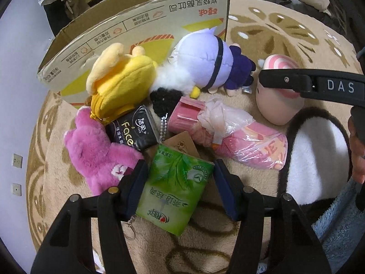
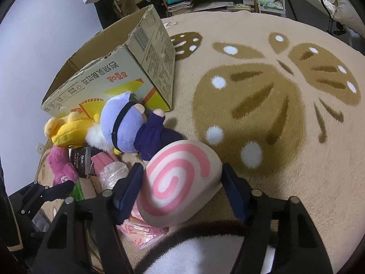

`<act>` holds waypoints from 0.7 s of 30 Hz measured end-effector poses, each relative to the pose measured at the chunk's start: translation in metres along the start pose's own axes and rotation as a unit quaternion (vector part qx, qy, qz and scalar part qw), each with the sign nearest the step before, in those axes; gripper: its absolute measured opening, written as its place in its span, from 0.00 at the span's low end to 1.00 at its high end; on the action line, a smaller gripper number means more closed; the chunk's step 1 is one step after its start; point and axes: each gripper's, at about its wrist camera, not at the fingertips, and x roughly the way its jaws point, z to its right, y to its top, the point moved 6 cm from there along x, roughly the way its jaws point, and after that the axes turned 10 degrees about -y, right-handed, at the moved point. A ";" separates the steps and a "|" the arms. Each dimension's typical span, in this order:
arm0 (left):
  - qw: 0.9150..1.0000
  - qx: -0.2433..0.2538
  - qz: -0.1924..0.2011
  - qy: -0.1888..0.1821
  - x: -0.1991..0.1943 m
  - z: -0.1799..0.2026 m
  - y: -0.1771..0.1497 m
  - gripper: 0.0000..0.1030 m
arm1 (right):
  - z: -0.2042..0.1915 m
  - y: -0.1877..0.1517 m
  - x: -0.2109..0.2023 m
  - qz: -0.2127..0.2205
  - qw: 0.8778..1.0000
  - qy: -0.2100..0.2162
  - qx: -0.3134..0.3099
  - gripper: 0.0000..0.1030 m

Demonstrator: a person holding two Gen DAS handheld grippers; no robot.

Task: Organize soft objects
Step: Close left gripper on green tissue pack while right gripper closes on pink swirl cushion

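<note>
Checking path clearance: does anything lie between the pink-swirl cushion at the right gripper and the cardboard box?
Yes. The purple-headed plush doll lies on the rug directly between the swirl cushion and the cardboard box. The right gripper straddles the cushion, jaws open.

At my ten o'clock, piled plush toys (image 2: 123,125) crowd the brown cardboard box (image 2: 109,77); open beige carpet (image 2: 273,182) at two o'clock.

Dim indoor light, soft shadows, strong fisheye edge distortion, dark corners.
</note>
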 end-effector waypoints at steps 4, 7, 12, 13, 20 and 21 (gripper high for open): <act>1.000 -0.002 0.004 0.000 -0.001 -0.001 0.001 0.55 | -0.001 -0.001 -0.003 0.003 1.000 -0.001 -0.006 0.55; 1.000 -0.011 0.009 -0.003 -0.003 -0.004 0.002 0.54 | -0.004 -0.001 -0.006 0.009 1.000 0.005 -0.011 0.50; 0.999 -0.026 0.018 -0.006 -0.009 -0.012 0.002 0.53 | -0.009 -0.002 -0.012 0.020 0.999 0.011 -0.022 0.45; 0.999 -0.029 0.022 -0.005 -0.011 -0.013 0.002 0.53 | -0.010 -0.002 -0.013 0.021 0.999 0.011 -0.024 0.44; 0.999 -0.031 0.038 0.007 -0.020 -0.017 0.003 0.53 | -0.013 -0.003 -0.019 0.029 0.999 0.014 -0.030 0.39; 0.999 -0.031 0.039 0.008 -0.021 -0.017 0.004 0.53 | -0.014 -0.003 -0.021 0.031 0.999 0.013 -0.031 0.39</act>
